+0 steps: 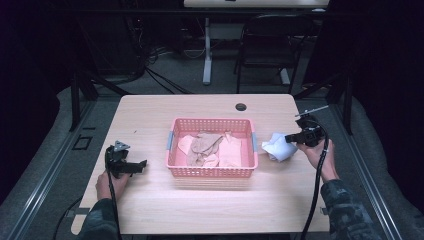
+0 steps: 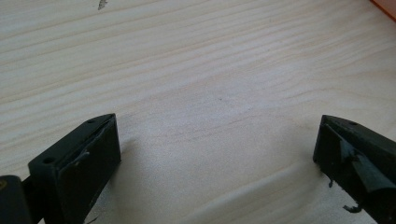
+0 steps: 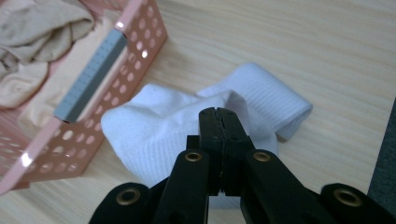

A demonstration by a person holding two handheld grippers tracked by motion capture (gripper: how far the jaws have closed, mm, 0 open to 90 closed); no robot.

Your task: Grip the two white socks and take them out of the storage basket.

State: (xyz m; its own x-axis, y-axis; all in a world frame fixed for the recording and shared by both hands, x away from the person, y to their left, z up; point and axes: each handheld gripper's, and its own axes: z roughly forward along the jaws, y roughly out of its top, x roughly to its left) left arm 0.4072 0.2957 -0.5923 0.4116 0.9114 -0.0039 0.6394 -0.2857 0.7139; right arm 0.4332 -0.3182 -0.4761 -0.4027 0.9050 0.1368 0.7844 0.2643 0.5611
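A white sock (image 1: 278,148) lies crumpled on the table just right of the pink basket (image 1: 212,173). My right gripper (image 1: 291,137) is shut on it. In the right gripper view the jaws (image 3: 218,114) meet tightly over a fold of the sock (image 3: 149,126), which spreads out under and behind them beside the basket's end wall (image 3: 140,42). My left gripper (image 1: 141,165) rests left of the basket, held by a hand. Its jaws (image 2: 217,154) stand wide open over bare wood with nothing between them.
The basket holds several beige and pink cloth pieces (image 1: 207,146). A round cable hole (image 1: 241,107) sits near the table's far edge. A chair (image 1: 270,45) and table legs stand beyond the table. Cables trail from both grippers toward the front edge.
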